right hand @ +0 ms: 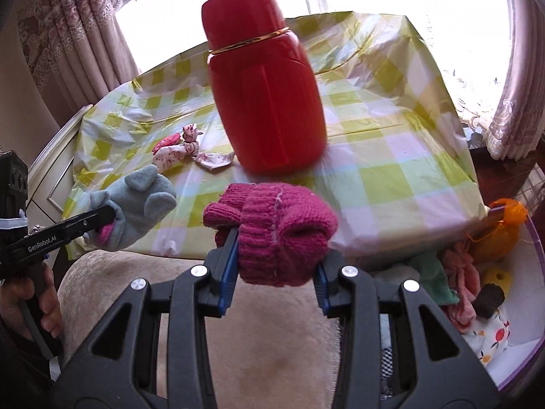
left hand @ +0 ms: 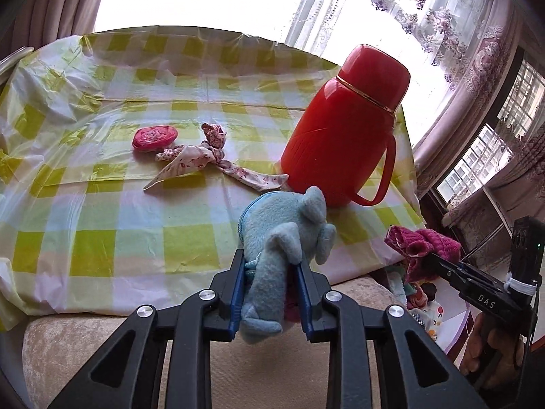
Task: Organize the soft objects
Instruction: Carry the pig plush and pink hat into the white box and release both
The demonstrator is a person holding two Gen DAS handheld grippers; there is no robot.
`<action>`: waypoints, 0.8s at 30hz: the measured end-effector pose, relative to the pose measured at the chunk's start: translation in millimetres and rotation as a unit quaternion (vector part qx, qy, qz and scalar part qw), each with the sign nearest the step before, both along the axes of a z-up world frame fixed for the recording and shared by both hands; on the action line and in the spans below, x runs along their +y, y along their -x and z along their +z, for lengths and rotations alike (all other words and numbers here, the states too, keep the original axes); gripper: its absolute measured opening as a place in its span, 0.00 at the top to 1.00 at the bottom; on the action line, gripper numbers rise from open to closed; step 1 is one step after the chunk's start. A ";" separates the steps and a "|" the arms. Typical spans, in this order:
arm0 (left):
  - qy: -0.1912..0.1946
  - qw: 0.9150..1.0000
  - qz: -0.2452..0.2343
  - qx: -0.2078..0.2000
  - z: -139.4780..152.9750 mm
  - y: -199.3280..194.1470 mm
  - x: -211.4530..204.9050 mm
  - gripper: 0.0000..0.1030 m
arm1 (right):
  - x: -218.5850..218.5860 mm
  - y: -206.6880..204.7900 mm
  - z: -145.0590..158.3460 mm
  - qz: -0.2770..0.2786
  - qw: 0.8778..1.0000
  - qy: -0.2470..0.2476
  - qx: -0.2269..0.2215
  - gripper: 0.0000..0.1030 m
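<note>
The left gripper (left hand: 269,269) is clamped on a blue plush toy (left hand: 286,225), held above the near edge of the checked tablecloth (left hand: 102,204). The right gripper (right hand: 276,255) pinches a magenta knitted piece (right hand: 282,231) (a hat or sock, hard to tell). Beyond stands a red flask (right hand: 265,102), with a floral scarf (left hand: 201,160) beside it. A basket (right hand: 524,351) of soft things sits to the right.

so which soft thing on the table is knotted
The floral cloth, tied in a knot left of the red flask; the pink pouch beside it is flat and round.

Bright curtained windows (left hand: 391,6), perhaps beige sofa (right hand: 272,341)
</note>
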State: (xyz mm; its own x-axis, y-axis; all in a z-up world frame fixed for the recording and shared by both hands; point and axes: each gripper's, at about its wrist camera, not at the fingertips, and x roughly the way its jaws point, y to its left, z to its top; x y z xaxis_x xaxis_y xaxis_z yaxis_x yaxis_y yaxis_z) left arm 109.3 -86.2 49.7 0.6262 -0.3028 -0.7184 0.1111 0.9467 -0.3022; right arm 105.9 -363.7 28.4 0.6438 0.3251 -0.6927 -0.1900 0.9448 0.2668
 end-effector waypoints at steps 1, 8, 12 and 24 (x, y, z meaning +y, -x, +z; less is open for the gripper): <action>0.001 1.000 -0.007 -0.001 1.2 -1.0 -5.7 0.73 | -11.3 3.7 -1.6 -0.013 1.000 0.002 0.004 0.59; 0.007 0.998 -0.058 -0.007 8.0 -2.6 -49.4 0.73 | -86.8 32.6 -15.9 -0.097 0.994 0.019 0.039 0.59; 0.010 0.997 -0.082 -0.008 9.7 -2.8 -69.8 0.73 | -114.4 48.3 -26.2 -0.125 0.990 0.030 0.061 0.59; 0.014 0.990 -0.142 -0.015 18.8 -4.6 -124.2 0.73 | -167.6 89.4 -59.0 -0.173 0.974 0.059 0.131 0.51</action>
